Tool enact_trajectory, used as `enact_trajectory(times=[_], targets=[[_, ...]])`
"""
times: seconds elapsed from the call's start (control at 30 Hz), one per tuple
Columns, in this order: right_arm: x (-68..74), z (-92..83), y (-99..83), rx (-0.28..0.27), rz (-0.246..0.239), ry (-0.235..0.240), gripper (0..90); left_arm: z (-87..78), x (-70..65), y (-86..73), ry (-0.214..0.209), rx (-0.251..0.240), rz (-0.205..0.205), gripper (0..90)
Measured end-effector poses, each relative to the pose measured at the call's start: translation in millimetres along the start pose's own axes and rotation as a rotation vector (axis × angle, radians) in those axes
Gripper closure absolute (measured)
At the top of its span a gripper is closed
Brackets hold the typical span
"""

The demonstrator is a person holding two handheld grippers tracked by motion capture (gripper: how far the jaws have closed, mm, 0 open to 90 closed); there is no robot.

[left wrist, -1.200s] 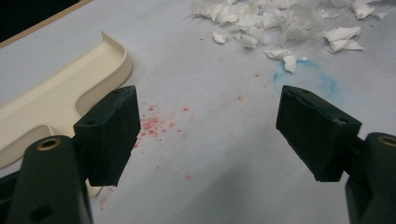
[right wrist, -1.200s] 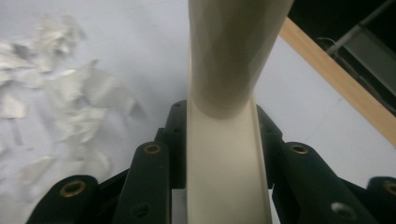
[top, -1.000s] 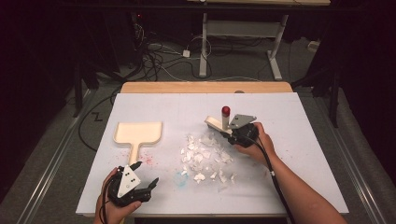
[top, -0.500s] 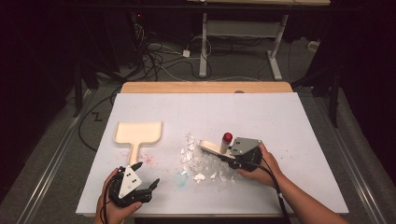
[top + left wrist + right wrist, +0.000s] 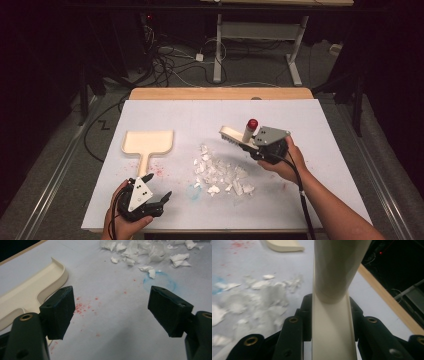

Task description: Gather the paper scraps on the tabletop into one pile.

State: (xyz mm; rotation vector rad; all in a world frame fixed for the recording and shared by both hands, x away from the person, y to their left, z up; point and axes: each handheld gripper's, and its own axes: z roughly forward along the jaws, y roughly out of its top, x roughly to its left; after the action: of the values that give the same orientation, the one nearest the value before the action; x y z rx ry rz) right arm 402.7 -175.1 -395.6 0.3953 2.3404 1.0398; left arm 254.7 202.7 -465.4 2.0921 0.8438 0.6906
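A cream hand brush (image 5: 234, 136) with a red-capped upright knob (image 5: 252, 123) is clamped in my right gripper (image 5: 253, 148), lifted above the table just beyond the right side of a pile of white paper scraps (image 5: 220, 172). In the right gripper view the brush handle (image 5: 337, 265) runs straight up between the jaws of that gripper (image 5: 331, 315), with the scraps (image 5: 262, 295) below left. A cream dustpan (image 5: 148, 141) lies flat at the left. My left gripper (image 5: 158, 185) rests near the front edge, open over bare table (image 5: 111, 312), with the dustpan (image 5: 30, 290) at its left.
The white table cover (image 5: 200, 112) carries red specks (image 5: 82, 307) and a faint blue ring (image 5: 160, 282) close to the scraps (image 5: 147, 250). A wooden table edge (image 5: 220, 93) runs along the far side. Cables and a desk frame (image 5: 255, 30) sit on the floor behind.
My right gripper pulled the brush toward the near side through the scraps, then lifted it up and back. The scraps sit more gathered. The left gripper stayed put.
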Motion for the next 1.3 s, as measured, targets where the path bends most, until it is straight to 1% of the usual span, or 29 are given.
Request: enact_trajectory(times=[0.03, 0.07, 0.1, 0.13, 0.17, 0.2, 0.23, 0.27, 0.3, 0.37, 0.4, 0.5, 0.53, 0.57, 0.6, 0.63, 0.8, 0.83, 0.87, 0.93, 0.97, 1.03, 1.07, 1.1, 1.13, 1.17, 1.23, 1.3], targets=[[-8.1, 10.8, 4.4, -0.007, 0.003, 0.001, 68.2, 0.0, 0.1, -0.1, -0.001, 0.0, -0.001, 21.2], [-10.1, 15.7, 6.4, 0.0, 0.006, -0.005, 68.2, 0.1, 0.1, -0.1, -0.001, -0.001, -0.002, 21.2], [-13.2, 24.5, 9.9, 0.012, 0.006, -0.008, 68.2, 0.1, 0.0, 0.0, -0.001, 0.001, -0.001, 21.1], [-13.2, 24.5, 9.9, 0.012, 0.006, -0.008, 68.2, -0.1, 0.0, -0.1, 0.0, 0.0, 0.001, 21.1], [-16.2, 38.7, 14.6, 0.007, 0.01, -0.007, 68.2, -0.3, 0.5, -0.2, -0.001, -0.001, 0.001, 21.1], [-16.9, 46.5, 17.0, 0.009, 0.004, -0.001, 68.2, -0.2, 0.7, -0.3, -0.001, -0.002, -0.003, 21.2], [-16.7, 54.0, 19.0, 0.01, -0.002, 0.006, 68.2, -0.1, 0.9, -0.5, -0.001, -0.003, -0.005, 21.1], [-16.7, 54.0, 19.0, 0.01, -0.002, 0.006, 68.2, -0.7, 1.5, -0.6, 0.0, -0.001, 0.0, 21.1], [-16.3, 68.8, 22.3, 0.025, -0.011, 0.01, 68.2, -1.0, 1.8, -0.9, 0.0, -0.004, -0.004, 21.1], [-14.7, 81.9, 23.5, 0.036, -0.021, 0.022, 68.2, -1.1, 2.7, -1.7, -0.003, -0.004, -0.01, 21.1], [-13.6, 87.2, 24.1, 0.044, -0.034, 0.025, 68.2, -1.3, 2.9, -2.1, -0.003, -0.005, -0.014, 21.1], [-9.1, 97.2, 25.7, 0.039, -0.033, 0.058, 68.2, -2.7, 3.2, -3.1, -0.001, -0.006, -0.015, 21.1], [-9.1, 97.2, 25.7, 0.039, -0.033, 0.058, 68.2, -2.7, 3.2, -3.1, -0.001, -0.006, -0.015, 21.1], [-4.6, 101.8, 26.9, 0.044, -0.047, 0.084, 68.2, -3.2, 3.2, -3.2, 0.002, -0.008, -0.019, 21.1], [-1.5, 103.5, 27.3, 0.045, -0.046, 0.102, 68.2, -3.2, 3.2, -3.2, 0.002, -0.008, -0.019, 21.1], [1.7, 104.9, 27.9, 0.045, -0.049, 0.121, 68.2, -3.3, 3.3, -3.2, 0.003, -0.006, -0.018, 20.9], [18.1, 106.0, 30.2, 0.059, -0.126, 0.187, 68.1, -3.5, 2.8, -2.9, 0.005, -0.005, -0.012, 20.1], [19.4, 105.5, 29.7, 0.063, -0.133, 0.199, 68.1, -3.4, 2.7, -2.8, 0.006, -0.004, -0.009, 20.1], [19.4, 105.5, 29.7, 0.063, -0.133, 0.199, 68.1, -3.4, 2.7, -2.9, 0.006, -0.005, -0.008, 20.1], [21.5, 100.1, 27.1, 0.048, -0.139, 0.23, 68.1, -3.3, 3.0, -2.9, 0.004, -0.005, -0.008, 20.1], [21.5, 100.1, 27.1, 0.048, -0.139, 0.23, 68.1, -3.3, 3.0, -2.9, 0.004, -0.004, -0.006, 20.1], [25.1, 94.7, 24.0, 0.037, -0.143, 0.252, 68.1, -3.5, 2.7, -2.9, 0.005, -0.003, -0.005, 20.1], [27.8, 89.3, 20.1, 0.011, -0.192, 0.289, 68.0, -3.7, 2.1, -2.6, 0.007, -0.003, -0.004, 20.1], [30.2, 85.2, 17.6, 0.008, -0.204, 0.309, 67.9, -4.0, 1.7, -2.4, 0.006, -0.003, -0.002, 20.1], [30.2, 85.2, 17.6, 0.008, -0.204, 0.309, 67.9, -4.0, 1.7, -2.4, 0.006, -0.003, -0.002, 20.1], [33.7, 76.9, 13.2, -0.004, -0.217, 0.346, 67.9, -4.3, 1.2, -2.2, 0.005, -0.005, 0.001, 20.1], [36.6, 68.4, 9.5, -0.007, -0.23, 0.369, 67.9, -4.2, 0.8, -1.9, 0.005, -0.002, 0.005, 20.1], [39.0, 60.7, 5.8, -0.017, -0.232, 0.401, 67.8, -3.9, 0.4, -1.6, 0.003, -0.001, 0.006, 20.1]])
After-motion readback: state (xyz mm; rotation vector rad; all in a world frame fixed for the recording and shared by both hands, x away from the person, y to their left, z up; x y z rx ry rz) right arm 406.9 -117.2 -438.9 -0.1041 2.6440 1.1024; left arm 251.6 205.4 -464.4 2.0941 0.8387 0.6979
